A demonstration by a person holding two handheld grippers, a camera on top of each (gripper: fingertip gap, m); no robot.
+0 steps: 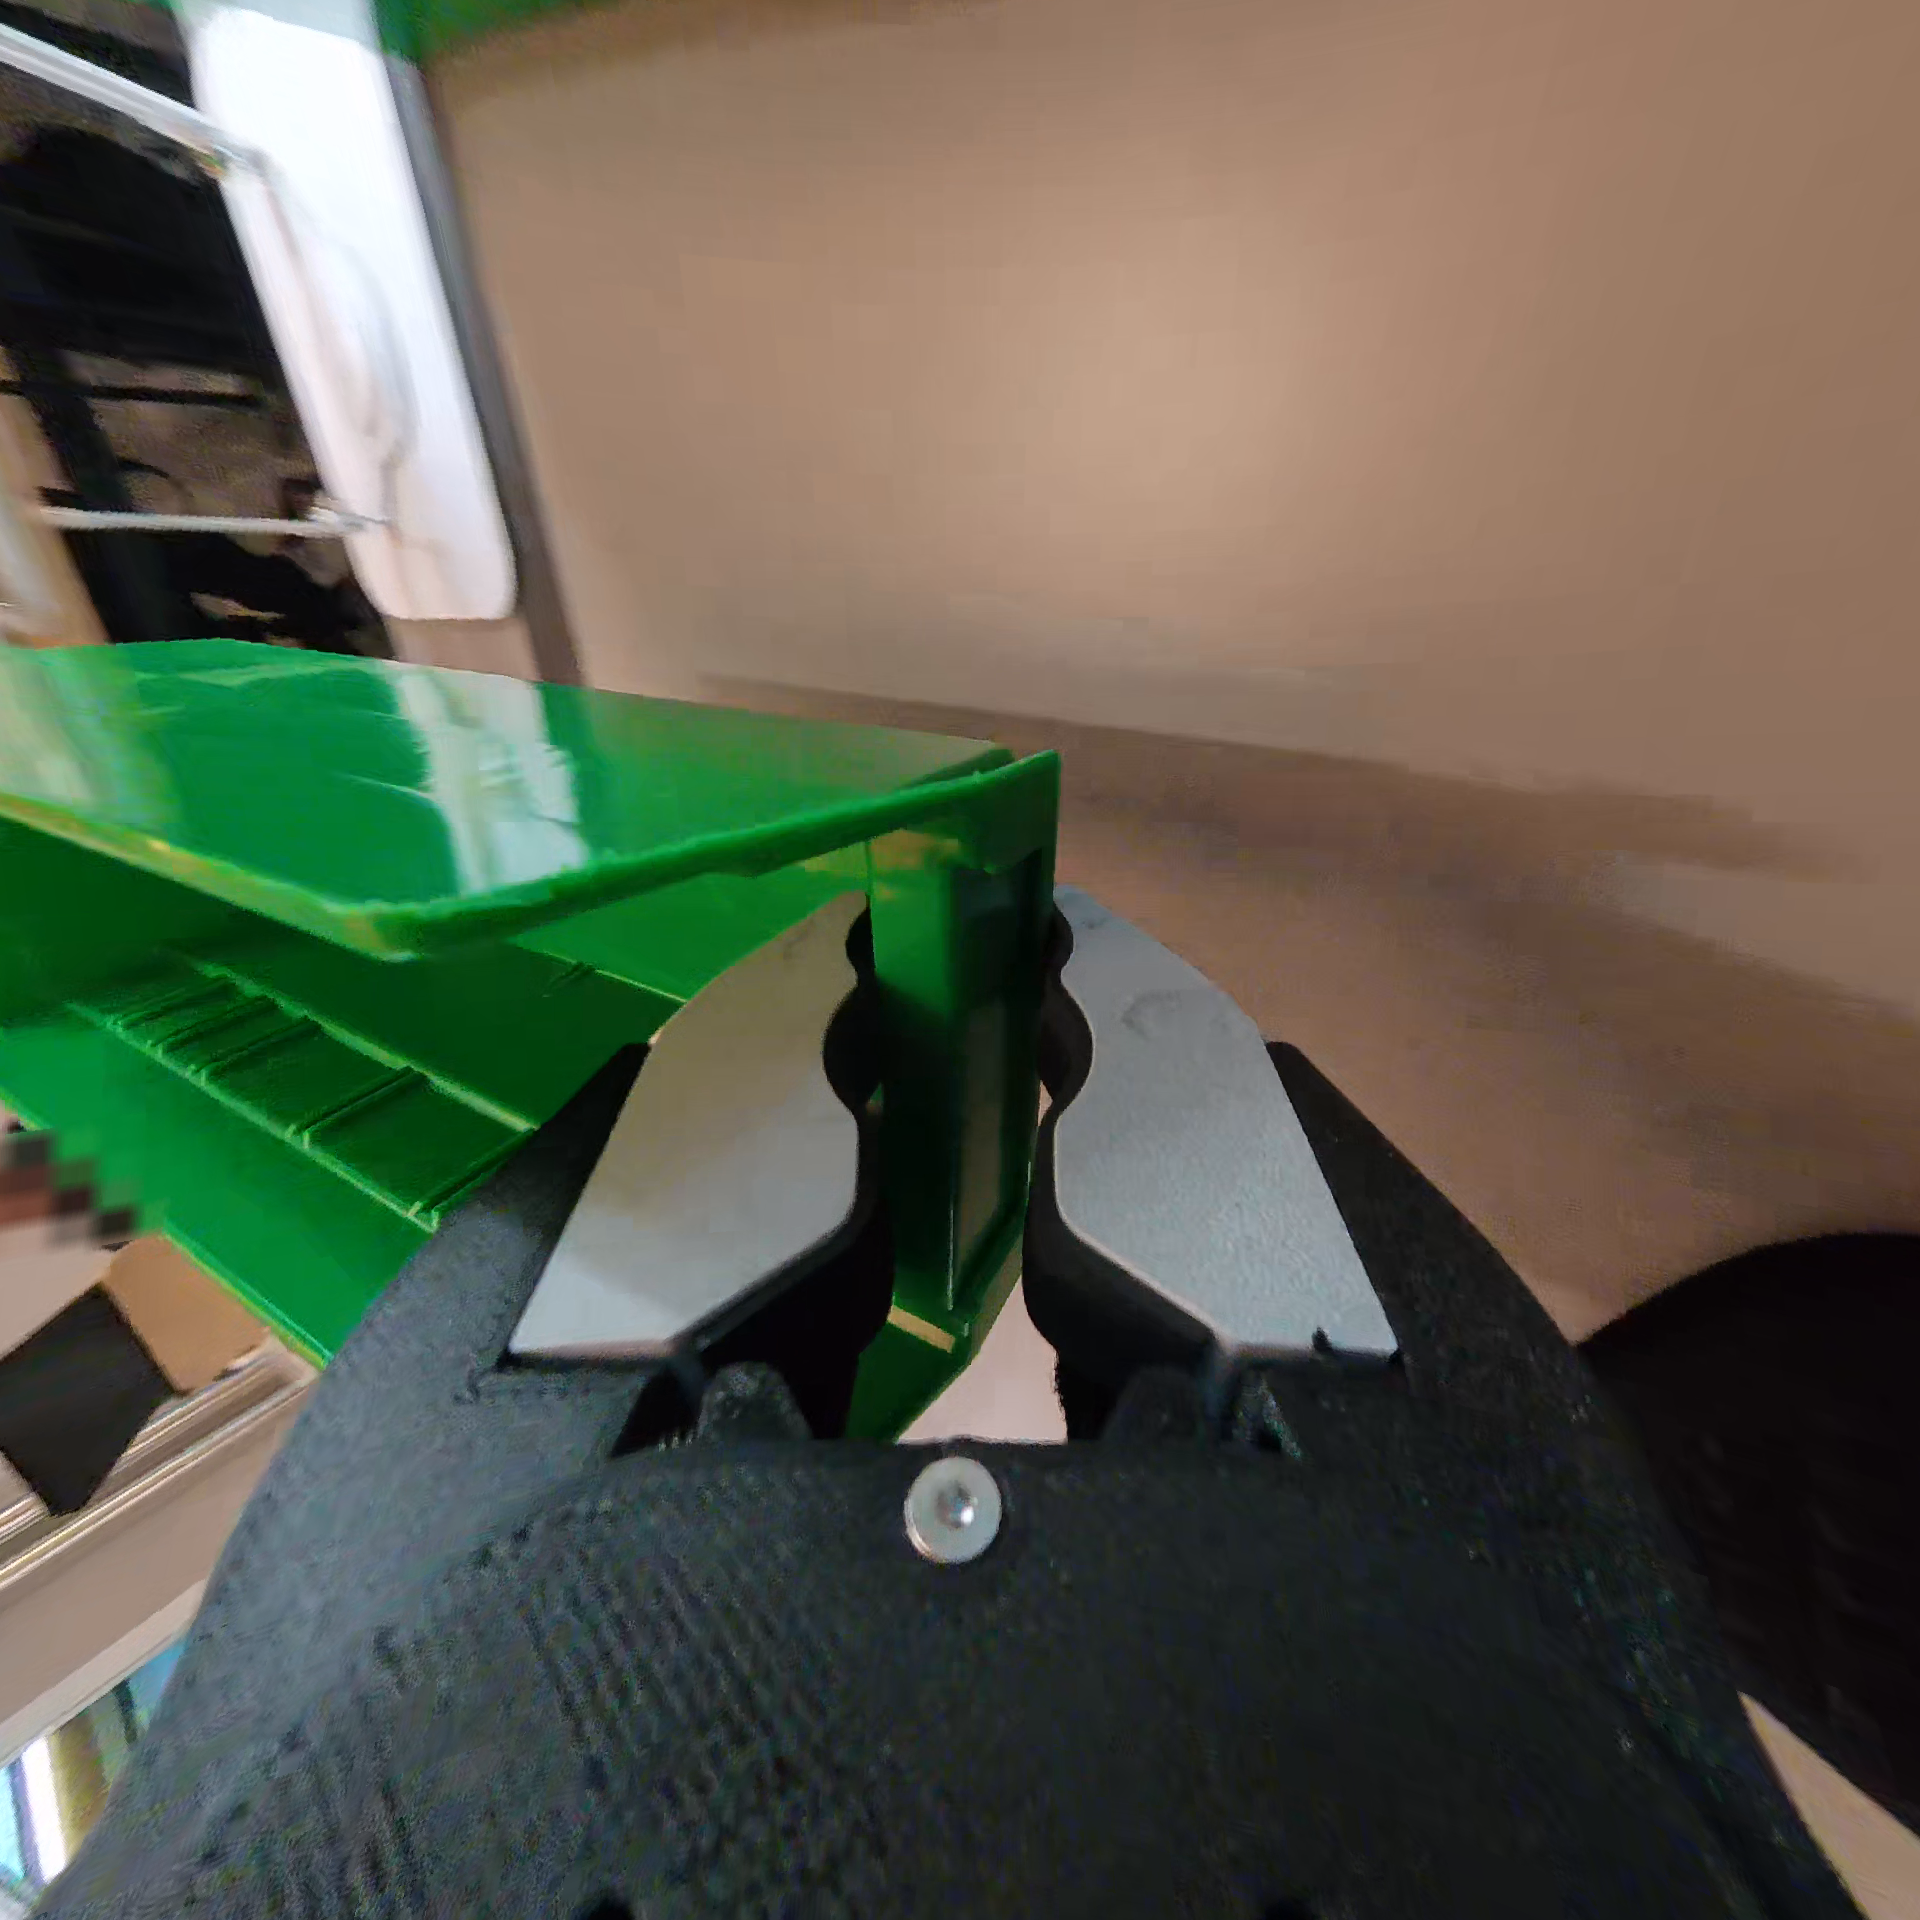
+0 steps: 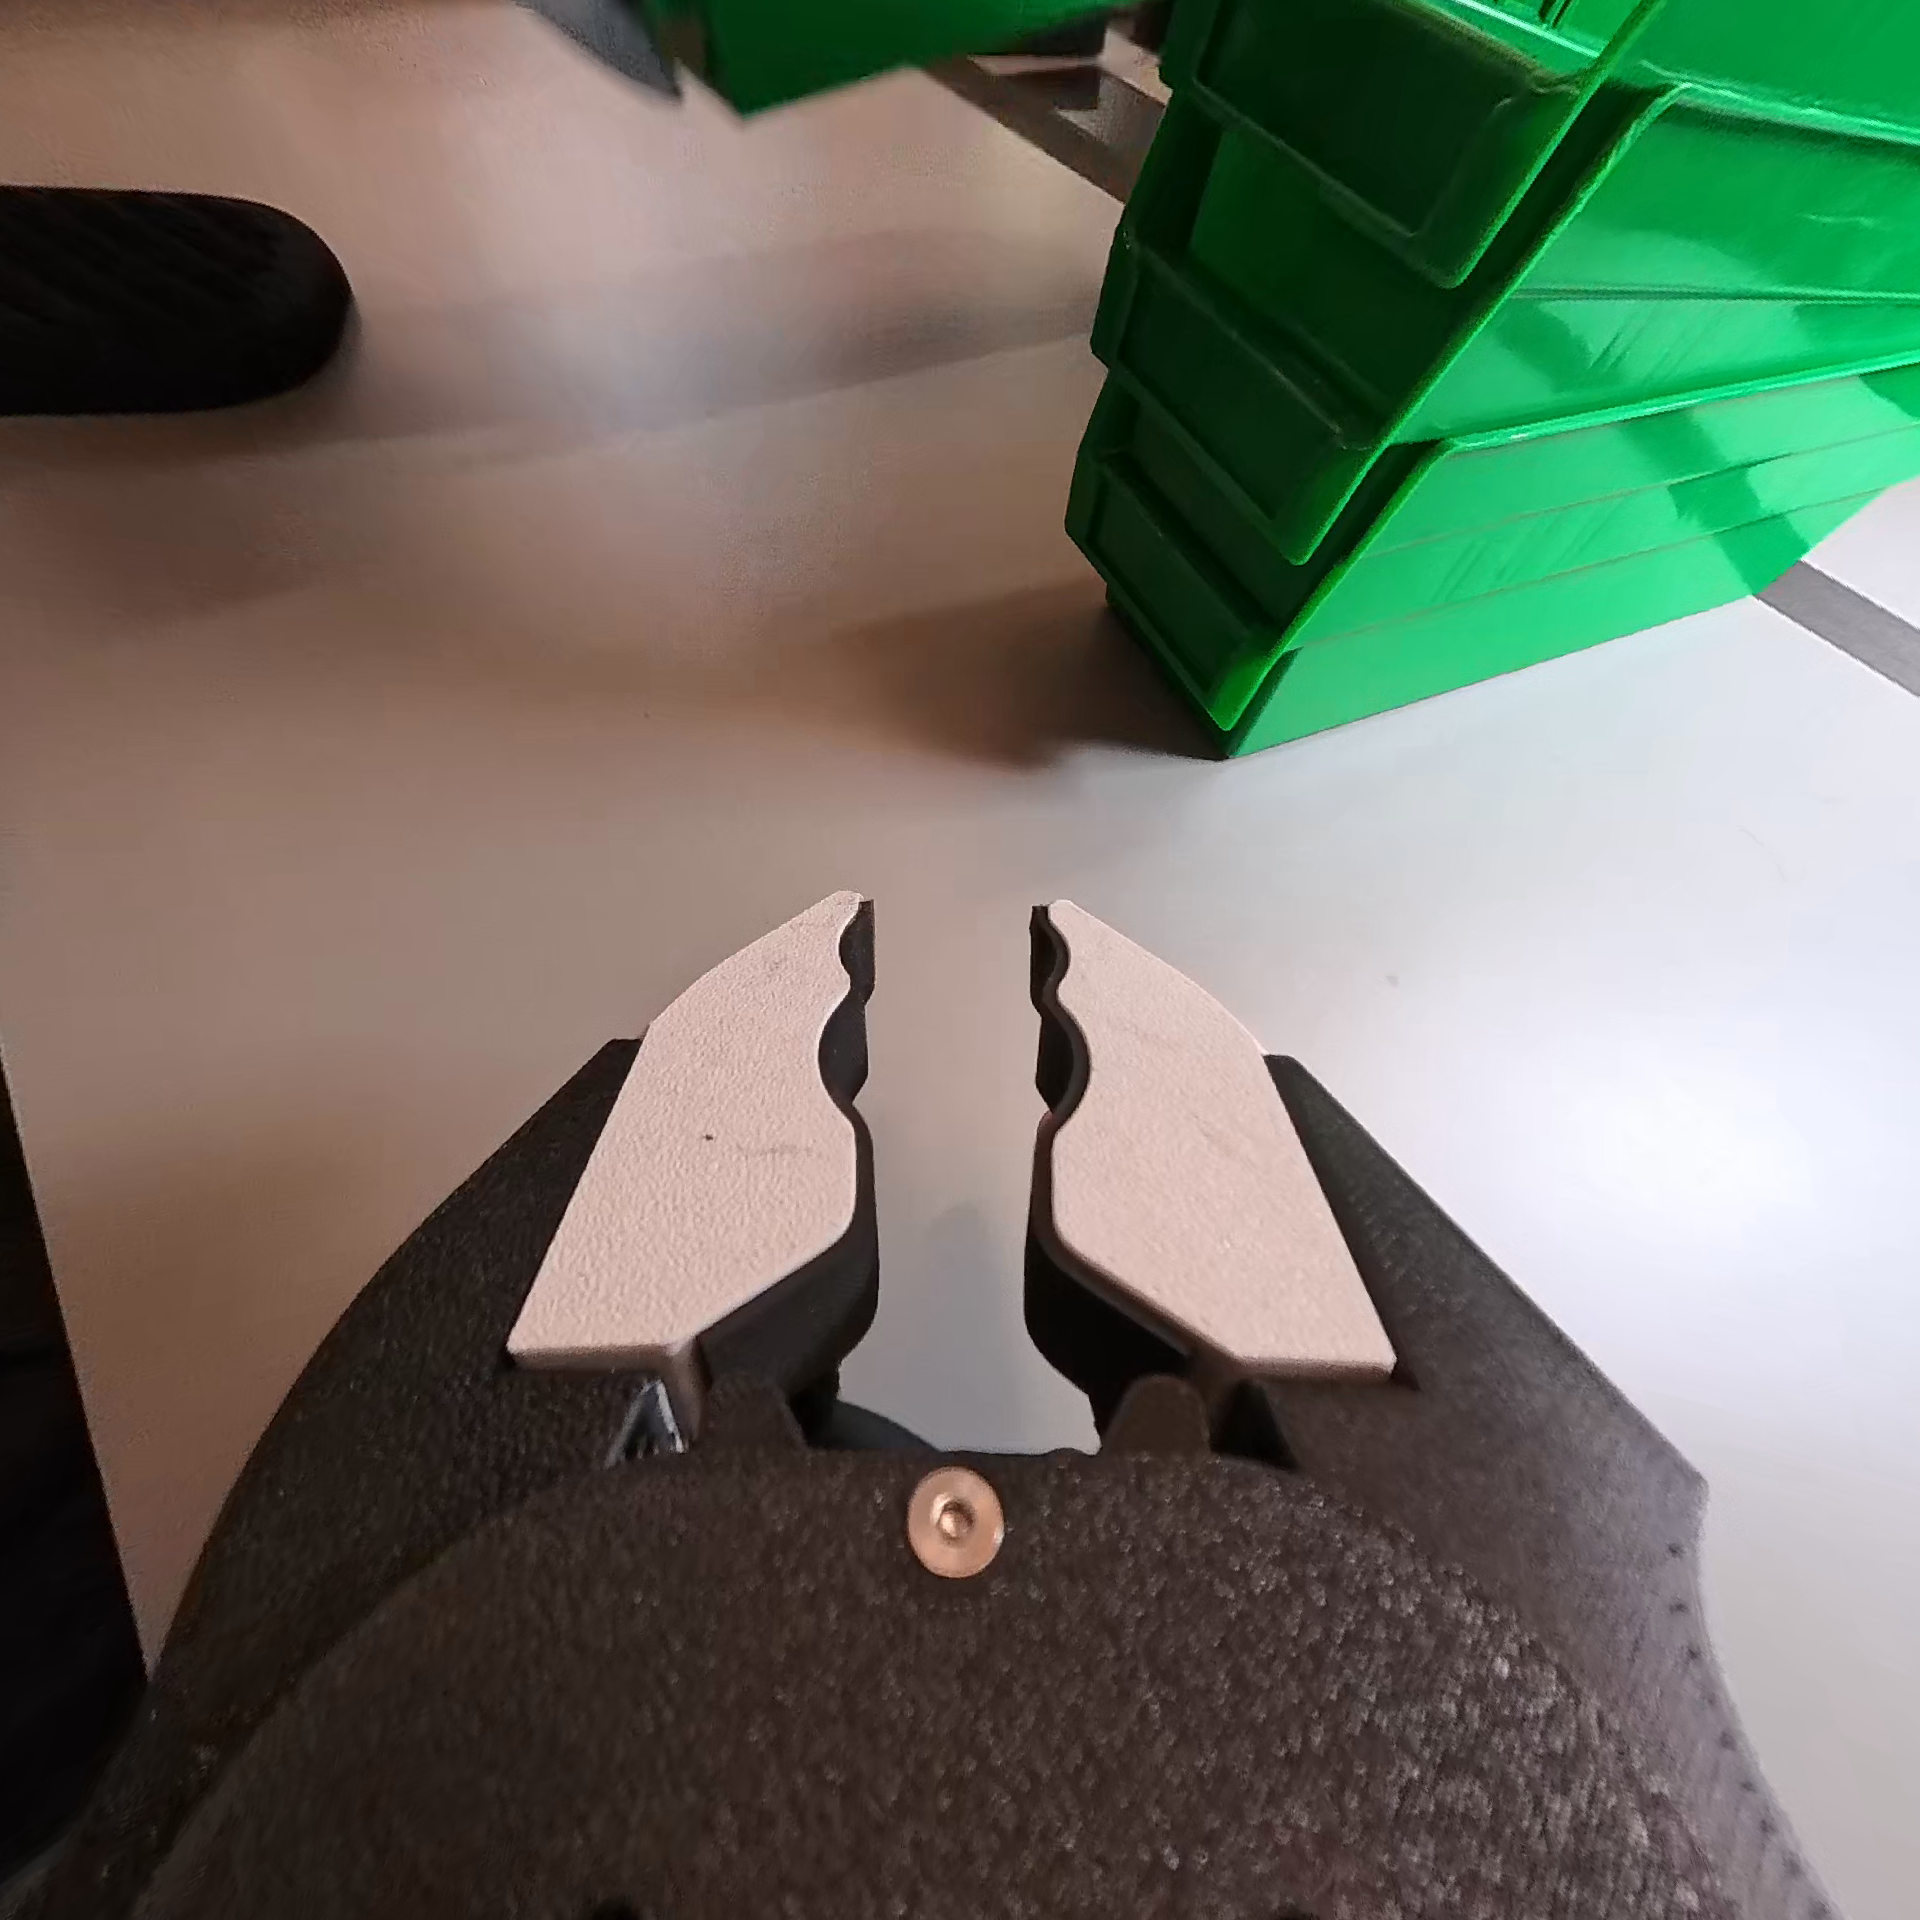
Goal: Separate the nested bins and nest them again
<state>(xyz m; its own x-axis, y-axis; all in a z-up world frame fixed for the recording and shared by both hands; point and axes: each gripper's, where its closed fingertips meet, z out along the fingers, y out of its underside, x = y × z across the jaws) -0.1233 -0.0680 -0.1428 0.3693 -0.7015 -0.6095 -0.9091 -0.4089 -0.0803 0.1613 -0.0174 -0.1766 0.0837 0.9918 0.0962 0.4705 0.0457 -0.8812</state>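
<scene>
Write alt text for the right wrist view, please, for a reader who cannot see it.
The right tool is open and empty, hovering low over a pale table. Ahead and to the right stands a stack of nested green bins on the table, apart from the tool. Another green bin is partly visible, blurred, at the top edge.

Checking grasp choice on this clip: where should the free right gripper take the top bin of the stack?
Probably the top bin's front lip, approached from the open front facing the right gripper. That lip juts out as a thin raised wall above the stack, narrow enough for the open jaws, as the left gripper does.
</scene>
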